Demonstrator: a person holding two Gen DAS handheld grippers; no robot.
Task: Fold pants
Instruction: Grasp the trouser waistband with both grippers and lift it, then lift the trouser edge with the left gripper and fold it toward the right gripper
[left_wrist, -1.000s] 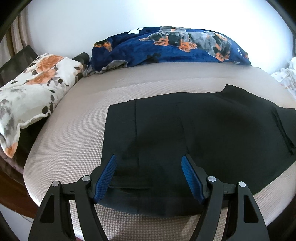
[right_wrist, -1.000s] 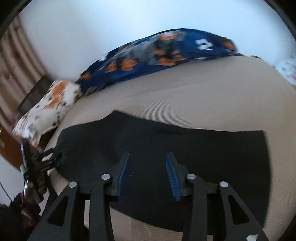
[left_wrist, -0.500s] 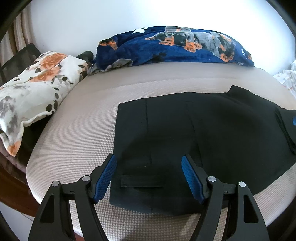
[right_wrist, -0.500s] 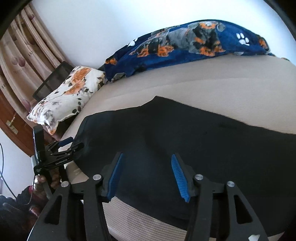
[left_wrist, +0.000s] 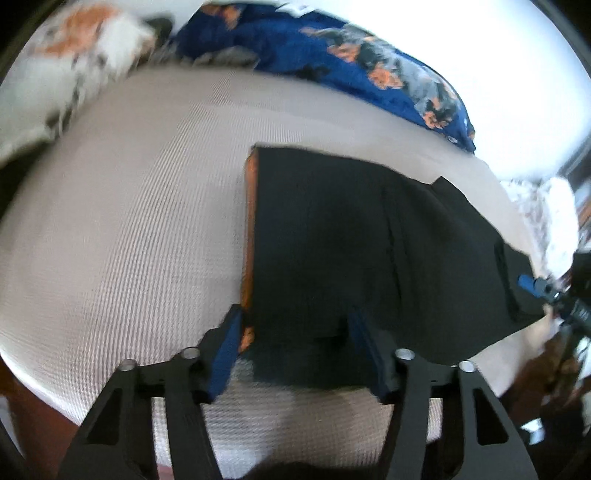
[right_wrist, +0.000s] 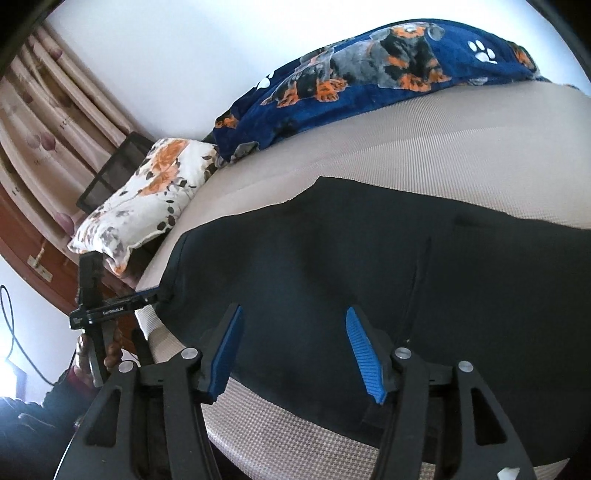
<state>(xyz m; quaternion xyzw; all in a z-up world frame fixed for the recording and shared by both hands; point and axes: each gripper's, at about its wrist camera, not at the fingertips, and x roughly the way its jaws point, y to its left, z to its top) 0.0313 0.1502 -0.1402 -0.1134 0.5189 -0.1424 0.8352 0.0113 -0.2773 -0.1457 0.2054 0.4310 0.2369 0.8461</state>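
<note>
Black pants lie flat on the beige bed, and they also fill the right wrist view. My left gripper is open, its fingers straddling the pants' near left corner, where an orange edge shows. My right gripper is open just above the pants' near edge, holding nothing. The left gripper appears at the pants' left end in the right wrist view. The right gripper appears at the pants' right end in the left wrist view.
A blue dog-print blanket lies along the far side of the bed by the white wall. A floral pillow sits at the left end. Curtains and a wooden frame stand at the left. White cloth lies at the right.
The left gripper has swung left and closer, so the pants' left corner now sits between its fingers. The right gripper has moved slightly closer to the pants. Both stay open.
</note>
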